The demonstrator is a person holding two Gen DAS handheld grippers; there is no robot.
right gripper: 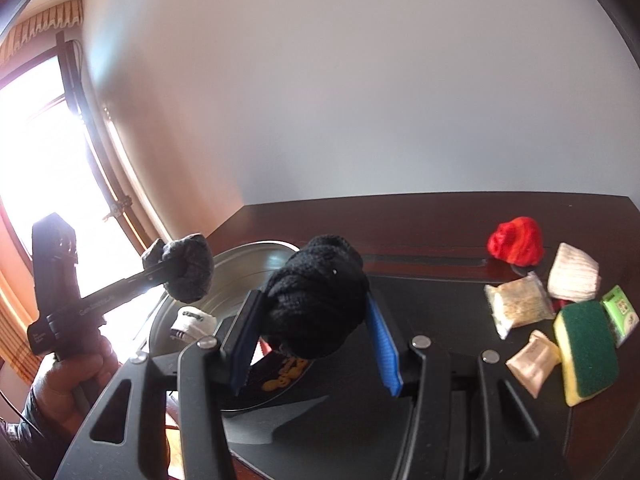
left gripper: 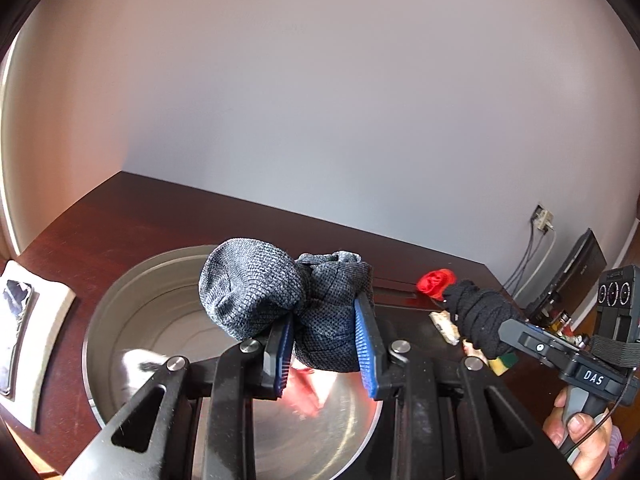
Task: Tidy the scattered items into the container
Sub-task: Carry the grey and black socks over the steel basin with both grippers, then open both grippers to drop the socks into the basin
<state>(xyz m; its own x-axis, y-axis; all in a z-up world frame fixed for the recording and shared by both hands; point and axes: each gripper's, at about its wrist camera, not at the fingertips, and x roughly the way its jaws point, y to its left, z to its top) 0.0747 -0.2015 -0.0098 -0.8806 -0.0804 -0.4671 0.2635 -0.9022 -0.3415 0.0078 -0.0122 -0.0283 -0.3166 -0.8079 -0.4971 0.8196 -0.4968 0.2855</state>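
Note:
My left gripper is shut on a grey rolled sock and holds it above the round metal container. My right gripper is shut on a black rolled sock, held above the table beside the container. A white item and a dark packet with orange print lie inside the container. The left gripper with the grey sock shows at the left of the right wrist view. The right gripper with the black sock shows at the right of the left wrist view.
On the dark wooden table at the right lie a red bundle, a white rolled item, a green-and-yellow sponge, two small beige packets, and a green sachet. A phone on a white pad lies left of the container.

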